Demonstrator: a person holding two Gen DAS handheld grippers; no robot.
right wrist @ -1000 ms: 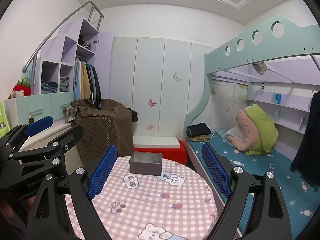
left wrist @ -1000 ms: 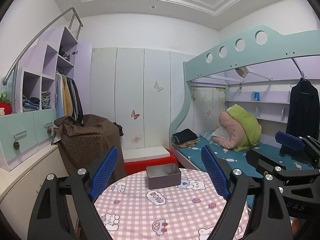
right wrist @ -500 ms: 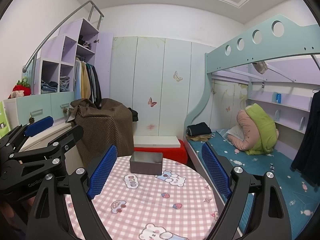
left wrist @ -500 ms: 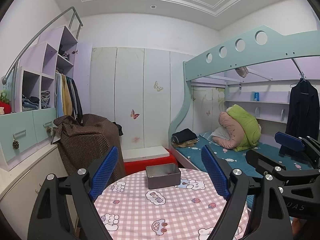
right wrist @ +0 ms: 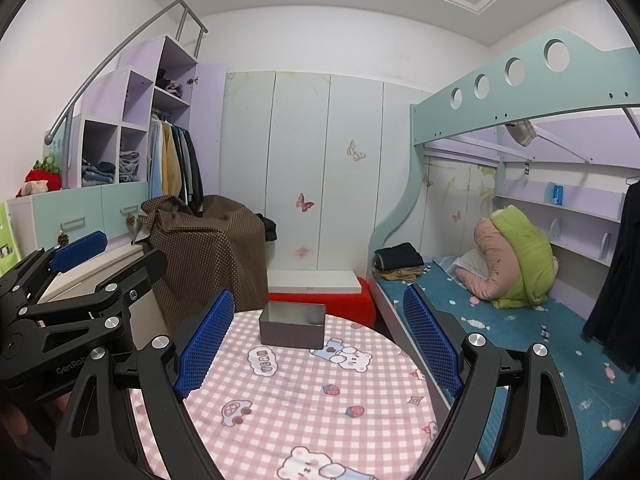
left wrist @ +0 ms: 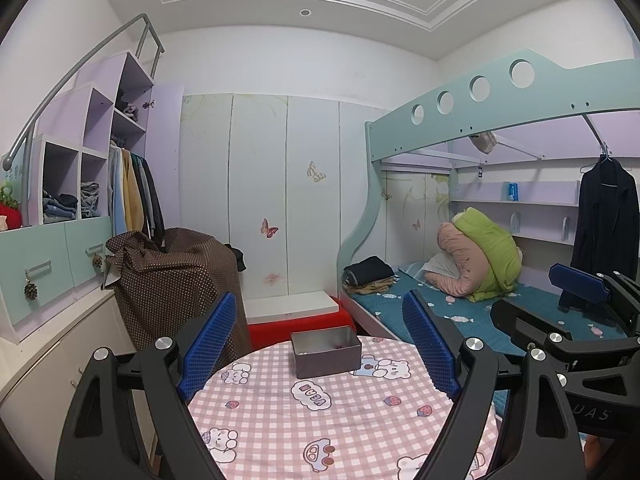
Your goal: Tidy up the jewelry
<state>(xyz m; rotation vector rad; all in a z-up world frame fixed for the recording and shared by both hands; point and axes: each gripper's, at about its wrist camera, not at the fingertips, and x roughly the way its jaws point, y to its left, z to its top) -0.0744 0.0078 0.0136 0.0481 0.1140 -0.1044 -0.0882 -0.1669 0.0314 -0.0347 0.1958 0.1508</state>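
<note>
A small grey open box (left wrist: pixel 326 353) stands at the far side of a round table with a pink checked cloth (left wrist: pixel 320 420). Something small and dark lies inside it; I cannot tell what. It also shows in the right wrist view (right wrist: pixel 292 325). My left gripper (left wrist: pixel 320 344) is open and empty, held above the near part of the table, well short of the box. My right gripper (right wrist: pixel 318 344) is open and empty too, beside the left one. The right gripper shows at the right edge of the left wrist view (left wrist: pixel 576 292). The left gripper shows at the left edge of the right wrist view (right wrist: pixel 80 264).
A bunk bed (left wrist: pixel 460 308) with folded clothes and a pillow stands right of the table. A brown dotted covered object (left wrist: pixel 176 280) and a red box with a white board (left wrist: pixel 296 312) stand behind it. Shelves and hanging clothes (left wrist: pixel 128 192) are at left.
Both grippers have tilted or risen very slightly, so the table and box sit a touch lower in view. Nothing was grasped or released.
</note>
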